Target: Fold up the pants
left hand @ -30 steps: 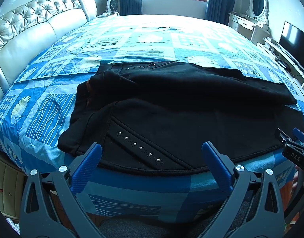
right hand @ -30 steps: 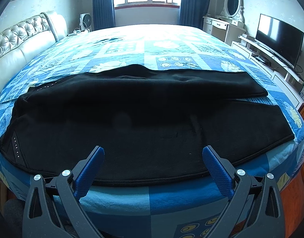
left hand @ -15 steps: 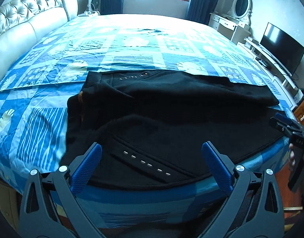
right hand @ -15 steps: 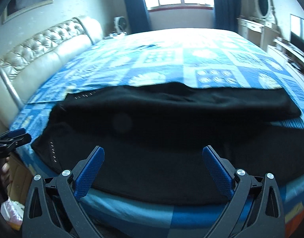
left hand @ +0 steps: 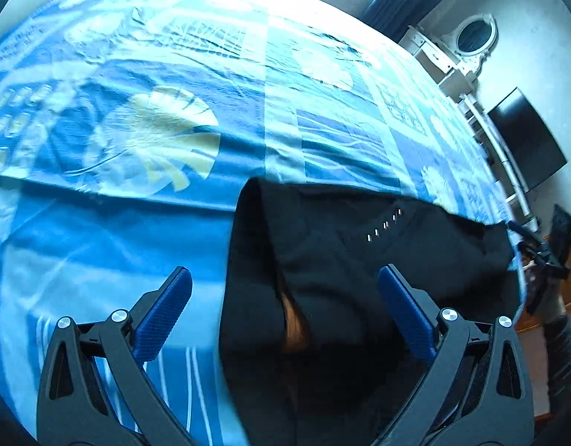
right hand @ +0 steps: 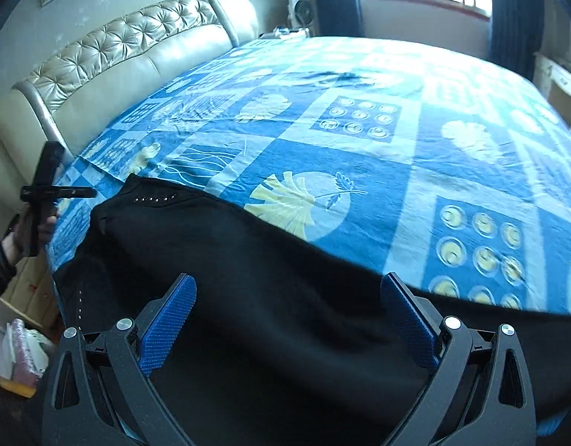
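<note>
My left tongs (left hand: 285,306) and right tongs (right hand: 287,312) gape empty over the pants (right hand: 248,278), spread on the bed (right hand: 359,111); folding looks barely started.

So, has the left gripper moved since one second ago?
Yes. The left gripper has swung toward the headboard end of the bed: the pants' waist edge now lies between its fingers, no longer far left.

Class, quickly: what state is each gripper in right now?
Left gripper: open, holding nothing, above the black pants.
Right gripper: open, holding nothing.
</note>
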{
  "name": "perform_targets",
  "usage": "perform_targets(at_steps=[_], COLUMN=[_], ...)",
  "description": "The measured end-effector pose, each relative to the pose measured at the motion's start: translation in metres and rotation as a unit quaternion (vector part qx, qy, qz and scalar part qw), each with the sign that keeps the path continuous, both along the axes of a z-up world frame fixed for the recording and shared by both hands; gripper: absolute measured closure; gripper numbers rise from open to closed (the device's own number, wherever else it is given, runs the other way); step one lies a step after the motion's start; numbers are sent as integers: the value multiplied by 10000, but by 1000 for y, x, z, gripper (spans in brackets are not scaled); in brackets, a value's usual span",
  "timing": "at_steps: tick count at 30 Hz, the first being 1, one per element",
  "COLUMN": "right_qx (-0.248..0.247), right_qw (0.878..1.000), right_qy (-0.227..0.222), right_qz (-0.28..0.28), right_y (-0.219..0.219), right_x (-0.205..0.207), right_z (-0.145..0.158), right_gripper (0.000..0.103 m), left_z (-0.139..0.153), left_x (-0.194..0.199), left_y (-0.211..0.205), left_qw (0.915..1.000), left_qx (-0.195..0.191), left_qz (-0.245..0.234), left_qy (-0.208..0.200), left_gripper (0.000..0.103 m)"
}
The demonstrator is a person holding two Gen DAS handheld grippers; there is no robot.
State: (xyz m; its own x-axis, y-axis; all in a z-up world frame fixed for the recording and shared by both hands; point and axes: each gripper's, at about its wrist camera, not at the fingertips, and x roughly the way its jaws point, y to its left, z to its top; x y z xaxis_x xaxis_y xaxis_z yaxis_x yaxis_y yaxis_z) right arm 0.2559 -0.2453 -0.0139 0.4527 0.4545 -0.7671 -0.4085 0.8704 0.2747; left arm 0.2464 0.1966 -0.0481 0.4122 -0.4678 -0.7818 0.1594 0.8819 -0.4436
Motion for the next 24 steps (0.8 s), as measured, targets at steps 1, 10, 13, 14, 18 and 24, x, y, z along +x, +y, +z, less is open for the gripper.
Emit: perform_targets(at_steps=[1, 10, 13, 14, 18, 24], right_qx=[5, -334, -368, -439, -869, -1368], right_qw=[10000, 9956, 9914, 9882, 9807, 9822], right_qy=[84, 668, 881, 1031, 1134, 595], right_qz=[30, 566, 892, 1044, 1337, 1139], right_y=[-1, 16, 27, 33, 52, 57], right_x=[10, 70, 73, 73, 64, 52], right_z=[-4, -47, -57, -62, -68, -35], right_gripper=[4, 5, 23, 39, 87, 96], left_z=[-2, -39, -39, -39, -39, -18], left_x=[8, 59, 58, 59, 60, 54], left_y=[-2, -15, -22, -25, -31, -38], left_qw=[10000, 9981, 9973, 9971, 9964, 9974], left_qx=[-35, 133, 166, 259, 331, 164], left_qz=[-61, -434, -584, -591, -627, -663], left_qy=[18, 416, 419, 401, 469, 245], left_gripper=[4, 6, 23, 27, 61, 90])
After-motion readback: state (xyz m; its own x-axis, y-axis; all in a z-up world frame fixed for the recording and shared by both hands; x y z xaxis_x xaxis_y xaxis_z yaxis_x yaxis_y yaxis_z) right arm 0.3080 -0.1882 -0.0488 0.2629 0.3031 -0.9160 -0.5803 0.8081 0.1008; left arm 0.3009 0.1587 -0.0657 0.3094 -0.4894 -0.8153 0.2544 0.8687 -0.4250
